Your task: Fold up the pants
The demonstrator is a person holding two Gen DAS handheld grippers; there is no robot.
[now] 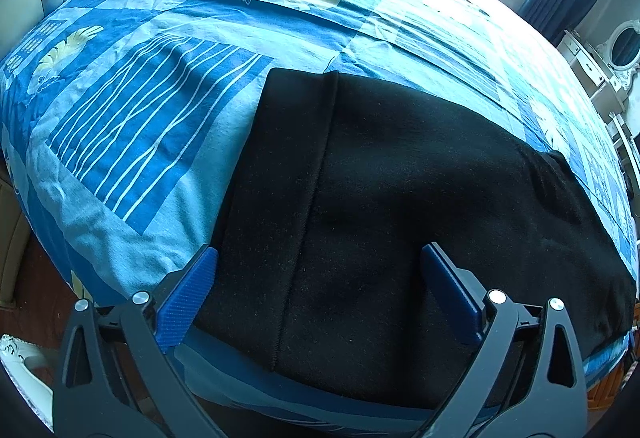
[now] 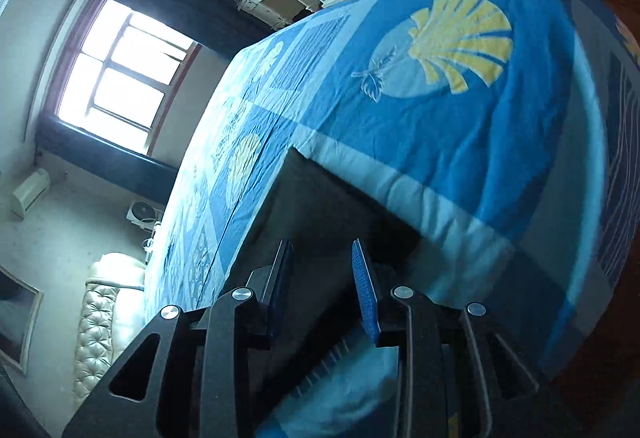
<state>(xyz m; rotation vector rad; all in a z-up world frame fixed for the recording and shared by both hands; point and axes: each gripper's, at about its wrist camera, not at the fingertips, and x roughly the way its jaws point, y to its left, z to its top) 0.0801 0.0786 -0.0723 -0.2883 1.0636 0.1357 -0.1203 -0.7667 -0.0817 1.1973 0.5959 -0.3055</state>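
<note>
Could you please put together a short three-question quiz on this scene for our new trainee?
1. True or false: the left tool is clamped shut on the black pants.
2. What do the pants lie on? A) a wooden floor B) a blue patterned bedspread C) a white dresser
3. In the right wrist view, which yellow motif is printed on the bedspread beyond the right tool?

Key:
1. False; its jaws stand wide open, with the pants beyond them.
2. B
3. A scallop shell.
</note>
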